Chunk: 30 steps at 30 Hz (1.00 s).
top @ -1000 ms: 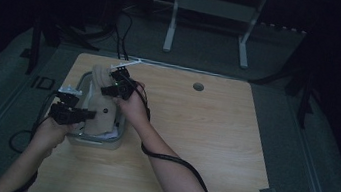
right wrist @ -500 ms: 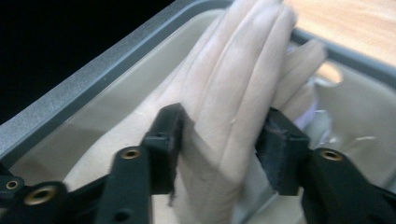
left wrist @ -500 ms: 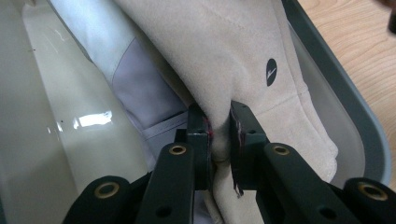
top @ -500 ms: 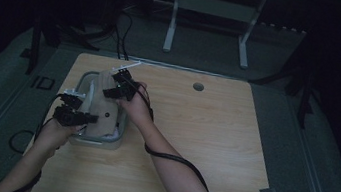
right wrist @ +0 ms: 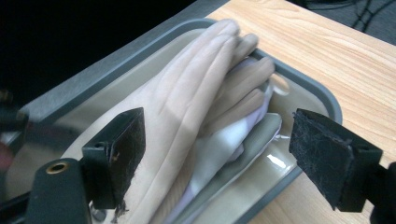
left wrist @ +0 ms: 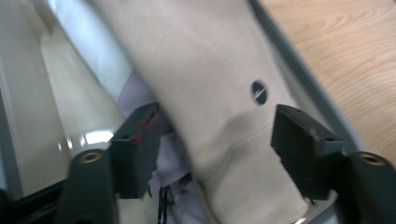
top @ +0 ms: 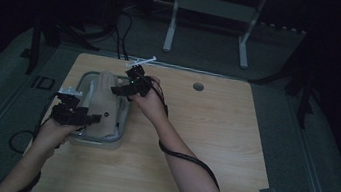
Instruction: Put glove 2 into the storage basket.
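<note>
A beige glove (top: 104,98) lies lengthwise in a grey tray (top: 101,143) at the table's left. My left gripper (top: 91,116) is at the tray's near end. Its jaws have just been opening and stand open astride the glove's cuff (left wrist: 210,70), which has a small round hole; the pads do not press it. My right gripper (top: 119,90) hovers at the tray's far right side. Its jaws have also just been opening and stand wide apart (right wrist: 219,154) over the glove's fingers (right wrist: 196,93). A pale lavender cloth (right wrist: 219,144) shows under the glove.
The tray's grey rim (right wrist: 303,81) borders bare wooden tabletop (top: 214,132) to the right. A round cable hole (top: 198,87) sits near the far edge. Cables trail from both grippers, and a metal stand (top: 210,11) rises behind the table.
Both grippers' jaws have opened and let go of the glove, which now rests in the tray. The right gripper has drawn back a little to the right; the left hand has barely moved.
</note>
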Tool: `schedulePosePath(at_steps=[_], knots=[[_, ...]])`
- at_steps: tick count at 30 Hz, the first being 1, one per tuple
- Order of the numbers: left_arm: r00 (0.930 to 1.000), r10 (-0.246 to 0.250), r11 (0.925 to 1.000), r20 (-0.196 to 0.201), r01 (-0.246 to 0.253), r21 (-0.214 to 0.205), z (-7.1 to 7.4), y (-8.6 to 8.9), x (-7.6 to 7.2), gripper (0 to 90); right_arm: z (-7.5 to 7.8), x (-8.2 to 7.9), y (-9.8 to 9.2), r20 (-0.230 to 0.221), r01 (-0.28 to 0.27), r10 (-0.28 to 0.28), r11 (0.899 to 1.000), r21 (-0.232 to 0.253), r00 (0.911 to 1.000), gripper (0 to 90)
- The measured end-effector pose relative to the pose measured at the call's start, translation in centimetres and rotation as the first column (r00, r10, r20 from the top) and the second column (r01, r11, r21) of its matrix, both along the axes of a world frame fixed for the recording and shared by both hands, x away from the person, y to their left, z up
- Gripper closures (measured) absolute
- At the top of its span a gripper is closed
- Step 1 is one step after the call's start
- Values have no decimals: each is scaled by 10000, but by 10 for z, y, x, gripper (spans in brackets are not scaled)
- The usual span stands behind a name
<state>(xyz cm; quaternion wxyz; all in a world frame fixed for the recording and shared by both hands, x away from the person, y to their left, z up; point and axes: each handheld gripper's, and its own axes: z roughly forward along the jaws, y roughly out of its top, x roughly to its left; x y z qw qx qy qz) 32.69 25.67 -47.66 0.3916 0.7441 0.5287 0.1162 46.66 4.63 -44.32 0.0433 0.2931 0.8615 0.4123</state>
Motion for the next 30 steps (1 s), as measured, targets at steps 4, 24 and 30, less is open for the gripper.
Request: schedulePosePath(at_steps=[4, 24, 30], knots=[[9988, -15, 9998, 495, 25, -192, 10, -3, -5, 273, 6, -7, -10, 273, -243, 240, 9996, 108, 9993, 146], [9707, -1237, 9902, 2060, 1343, -382, 25, -64, -21, 183, 9, -34, -79, 919, -459, 503, 9977, -491, 9945, 151], [9537, -1877, 9788, 2348, 2017, -369, 22, -88, -24, 183, 7, -40, -106, 1138, -414, 470, 9978, -515, 9924, 151]])
